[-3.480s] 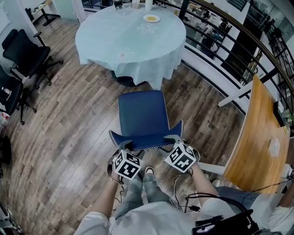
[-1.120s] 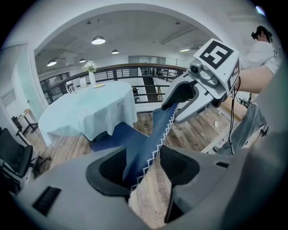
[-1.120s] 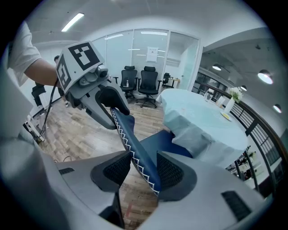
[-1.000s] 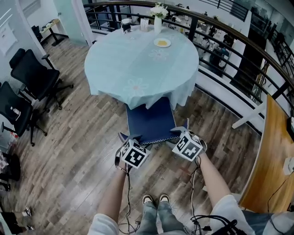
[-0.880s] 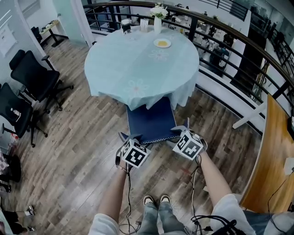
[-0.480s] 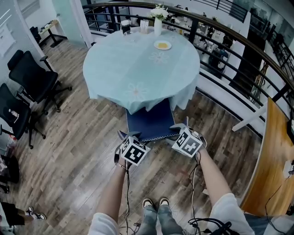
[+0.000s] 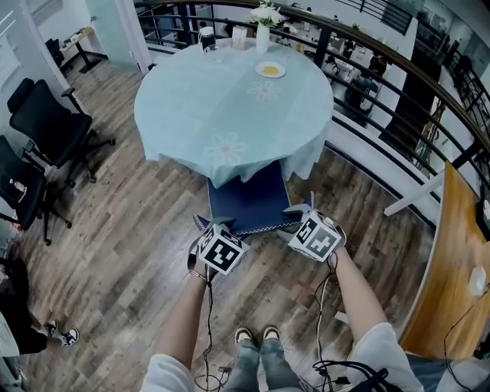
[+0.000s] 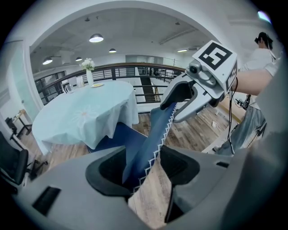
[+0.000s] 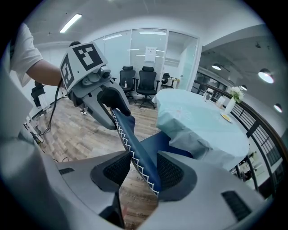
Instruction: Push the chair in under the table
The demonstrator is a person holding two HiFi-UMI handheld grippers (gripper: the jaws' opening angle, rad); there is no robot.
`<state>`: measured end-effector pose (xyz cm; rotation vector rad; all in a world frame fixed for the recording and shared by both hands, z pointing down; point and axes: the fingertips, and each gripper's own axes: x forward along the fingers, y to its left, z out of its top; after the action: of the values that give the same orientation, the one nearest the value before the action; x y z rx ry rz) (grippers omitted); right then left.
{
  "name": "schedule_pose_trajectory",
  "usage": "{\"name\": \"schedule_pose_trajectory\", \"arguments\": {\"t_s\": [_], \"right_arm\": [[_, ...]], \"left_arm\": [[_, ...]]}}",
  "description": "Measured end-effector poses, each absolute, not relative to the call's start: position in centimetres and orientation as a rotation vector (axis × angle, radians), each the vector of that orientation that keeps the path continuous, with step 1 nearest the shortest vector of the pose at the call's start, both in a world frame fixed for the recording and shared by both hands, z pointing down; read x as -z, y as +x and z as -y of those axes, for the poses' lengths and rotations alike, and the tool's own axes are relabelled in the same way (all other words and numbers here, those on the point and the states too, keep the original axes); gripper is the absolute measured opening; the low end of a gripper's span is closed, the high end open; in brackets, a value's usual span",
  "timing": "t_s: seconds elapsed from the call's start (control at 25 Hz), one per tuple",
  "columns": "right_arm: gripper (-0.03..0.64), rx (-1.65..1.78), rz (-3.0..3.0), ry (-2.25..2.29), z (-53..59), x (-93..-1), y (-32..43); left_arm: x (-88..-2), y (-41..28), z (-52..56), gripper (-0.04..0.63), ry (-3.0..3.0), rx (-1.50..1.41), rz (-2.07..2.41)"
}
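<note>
The blue chair (image 7: pixel 249 200) stands with the front of its seat under the round table's pale blue cloth (image 7: pixel 230 99). Its backrest (image 7: pixel 253 227) faces me. My left gripper (image 7: pixel 205 224) is at the backrest's left end and my right gripper (image 7: pixel 300 208) at its right end. In the left gripper view the stitched backrest edge (image 8: pixel 153 130) runs between my left gripper's (image 8: pixel 146 168) jaws, leaning on one pad with floor showing beside the other. The right gripper view shows the same: backrest (image 9: pixel 135 148) between my right gripper's (image 9: pixel 144 170) jaws, a gap on one side. Both stand open around it.
Black office chairs (image 7: pixel 42 115) stand at the left. A dark railing (image 7: pixel 367 84) curves behind the table. A wooden tabletop (image 7: pixel 452 260) is at the right. A flower vase (image 7: pixel 266 15) and a plate (image 7: pixel 269 70) sit on the table. My feet (image 7: pixel 253 334) and cables are below.
Seconds ago the chair stood clear of the table; it now sits partly under the cloth. Over the last second both grippers and the chair edged slightly further toward the table.
</note>
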<state>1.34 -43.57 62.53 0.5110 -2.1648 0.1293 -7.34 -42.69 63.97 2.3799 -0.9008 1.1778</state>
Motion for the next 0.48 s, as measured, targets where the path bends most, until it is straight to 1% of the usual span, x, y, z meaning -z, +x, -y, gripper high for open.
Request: {"name": "schedule_pose_trajectory", "arguments": {"t_s": [0.48], "right_arm": [[0.192,-0.116,2.178,0.546,43.55,-62.62,1.61]], "left_arm": [[-63.74,-7.05,42.71,0.242,2.444,-1.163,1.000]]}}
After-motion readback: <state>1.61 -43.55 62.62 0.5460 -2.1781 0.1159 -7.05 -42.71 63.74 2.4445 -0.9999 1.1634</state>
